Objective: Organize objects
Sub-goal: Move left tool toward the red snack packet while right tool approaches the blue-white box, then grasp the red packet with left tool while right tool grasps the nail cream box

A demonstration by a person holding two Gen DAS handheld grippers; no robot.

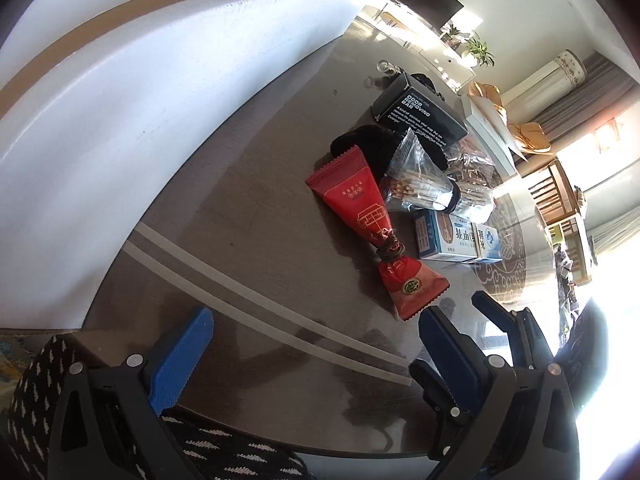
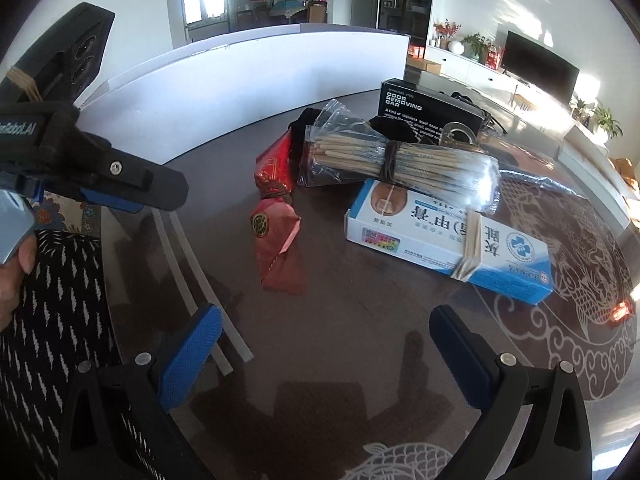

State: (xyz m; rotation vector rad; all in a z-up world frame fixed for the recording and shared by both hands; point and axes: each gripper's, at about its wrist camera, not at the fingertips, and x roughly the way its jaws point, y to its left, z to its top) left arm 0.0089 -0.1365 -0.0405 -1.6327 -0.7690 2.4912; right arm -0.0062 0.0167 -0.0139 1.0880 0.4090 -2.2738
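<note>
A red packet (image 1: pixel 372 216) tied at its waist lies on the dark glass table (image 1: pixel 248 216); it also shows in the right wrist view (image 2: pixel 276 204). Behind it lie a clear bag of wooden sticks (image 1: pixel 424 184) (image 2: pixel 396 160), a blue and white box (image 1: pixel 456 240) (image 2: pixel 444 240), a black box (image 1: pixel 420 114) (image 2: pixel 424 108) and a black cloth item (image 1: pixel 368 146). My left gripper (image 1: pixel 316 320) is open and empty, just short of the red packet. My right gripper (image 2: pixel 328 324) is open and empty, in front of the pile.
A large white box (image 1: pixel 132 104) (image 2: pixel 248 80) stands along the table's far left side. Two white strips (image 1: pixel 248 292) (image 2: pixel 200 280) lie on the table. The left gripper (image 2: pixel 132 188) shows at the left of the right wrist view. The table edge is near my body.
</note>
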